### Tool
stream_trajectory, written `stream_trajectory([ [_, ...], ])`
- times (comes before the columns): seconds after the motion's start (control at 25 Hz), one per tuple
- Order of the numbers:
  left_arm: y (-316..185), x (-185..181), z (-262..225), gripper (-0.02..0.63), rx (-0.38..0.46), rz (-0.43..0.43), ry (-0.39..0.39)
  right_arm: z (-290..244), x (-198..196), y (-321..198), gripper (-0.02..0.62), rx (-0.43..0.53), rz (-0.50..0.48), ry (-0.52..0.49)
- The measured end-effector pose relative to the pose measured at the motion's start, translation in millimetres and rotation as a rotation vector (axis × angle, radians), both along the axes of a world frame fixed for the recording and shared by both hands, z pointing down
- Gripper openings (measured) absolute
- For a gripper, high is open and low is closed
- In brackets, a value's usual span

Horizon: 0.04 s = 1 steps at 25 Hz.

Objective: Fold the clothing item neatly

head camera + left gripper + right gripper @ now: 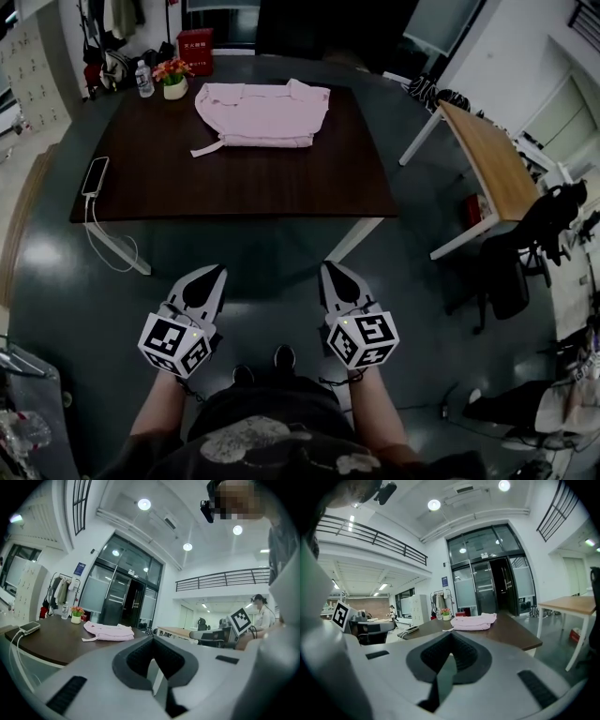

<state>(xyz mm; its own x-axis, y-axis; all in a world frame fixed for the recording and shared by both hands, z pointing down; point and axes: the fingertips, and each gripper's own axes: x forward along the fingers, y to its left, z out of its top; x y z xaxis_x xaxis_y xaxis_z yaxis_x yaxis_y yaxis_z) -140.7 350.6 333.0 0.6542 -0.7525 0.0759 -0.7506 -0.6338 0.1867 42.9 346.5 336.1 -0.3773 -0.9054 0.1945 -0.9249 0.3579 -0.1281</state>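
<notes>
The pink clothing item (264, 114) lies folded into a soft, flat rectangle on the far half of the table (234, 178), a narrow strip of cloth trailing from its left edge. The table top is dark, smooth wood with square corners. Its near half is bare; a phone (96, 175) on a white cable lies at the left edge, and a bottle (143, 80) and a small flower pot (173, 82) stand at the far left corner.

Both grippers are well short of the table's near edge, over glossy grey floor (56, 272). The left gripper (214, 272) has its jaws pressed together with nothing between them, and so does the right gripper (330, 269). A lighter wooden table (487, 159) stands apart to the right, with open floor between the two.
</notes>
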Motion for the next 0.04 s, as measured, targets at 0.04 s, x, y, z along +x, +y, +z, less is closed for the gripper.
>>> stream_trajectory([
  [0.04,1.5,-2.3,1.0,0.011,-0.002,0.005,0.001,1.4,-3.4,3.6,-0.006,-0.002,0.002,0.005],
])
